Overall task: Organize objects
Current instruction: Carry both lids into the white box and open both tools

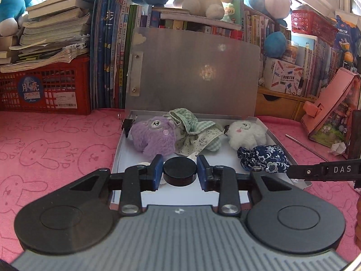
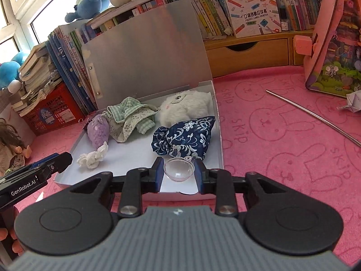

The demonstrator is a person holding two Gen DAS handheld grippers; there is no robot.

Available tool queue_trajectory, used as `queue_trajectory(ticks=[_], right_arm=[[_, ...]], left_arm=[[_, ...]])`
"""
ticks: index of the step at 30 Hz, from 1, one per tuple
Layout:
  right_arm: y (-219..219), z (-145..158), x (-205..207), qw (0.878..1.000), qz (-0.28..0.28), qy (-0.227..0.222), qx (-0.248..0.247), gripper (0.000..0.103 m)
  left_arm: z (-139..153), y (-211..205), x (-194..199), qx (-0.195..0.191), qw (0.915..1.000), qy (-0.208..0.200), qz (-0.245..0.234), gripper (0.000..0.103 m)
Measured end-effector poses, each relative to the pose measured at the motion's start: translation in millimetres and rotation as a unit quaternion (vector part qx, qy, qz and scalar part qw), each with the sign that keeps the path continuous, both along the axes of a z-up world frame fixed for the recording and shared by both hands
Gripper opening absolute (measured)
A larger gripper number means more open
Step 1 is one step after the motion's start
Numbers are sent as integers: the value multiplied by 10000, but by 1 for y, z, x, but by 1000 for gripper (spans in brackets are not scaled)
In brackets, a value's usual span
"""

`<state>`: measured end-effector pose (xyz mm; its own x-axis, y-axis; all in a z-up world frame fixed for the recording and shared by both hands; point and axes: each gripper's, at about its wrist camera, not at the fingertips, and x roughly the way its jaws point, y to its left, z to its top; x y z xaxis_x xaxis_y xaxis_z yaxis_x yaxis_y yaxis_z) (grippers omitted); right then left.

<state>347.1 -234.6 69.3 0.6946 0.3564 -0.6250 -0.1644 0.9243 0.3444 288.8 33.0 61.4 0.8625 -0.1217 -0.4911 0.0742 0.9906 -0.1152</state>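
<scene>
The left hand-held gripper clamps a rigid black round puck by its rim. The right hand-held gripper pinches a slippery, likely brittle clear plastic dome: grip gently.

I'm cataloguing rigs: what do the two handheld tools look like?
Both alike: left tool and right tool have blue finger pads on black linkages with silver pivot screws, round black housings, and a ribbed grey body. White lettering on the sides reads "DAS" and "GenRobot.AI".

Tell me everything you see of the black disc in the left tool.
The black disc is a short, round puck with a flat matte top and a glossier side wall, maybe plastic. It lies flat, clamped between the left tool's blue pads, over the near end of the open white box. Its underside is hidden.
</scene>
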Motion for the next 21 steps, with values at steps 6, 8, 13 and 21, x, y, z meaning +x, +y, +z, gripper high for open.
queue_trajectory(ticks=[6,8,13,21], right_arm=[[7,-16,16,9998,-23,184,-16,33],[10,-19,19,9998,-9,190,-65,33],[13,-21,27,9997,-10,175,-188,33],[10,-22,48,9993,-120,180,-315,32]], left_arm=[[-19,0,21,117,9997,226,38,37],[-25,0,26,161,9994,292,54,37],[-35,4,40,288,9985,411,197,37],[-41,12,60,360,9976,443,387,37]])
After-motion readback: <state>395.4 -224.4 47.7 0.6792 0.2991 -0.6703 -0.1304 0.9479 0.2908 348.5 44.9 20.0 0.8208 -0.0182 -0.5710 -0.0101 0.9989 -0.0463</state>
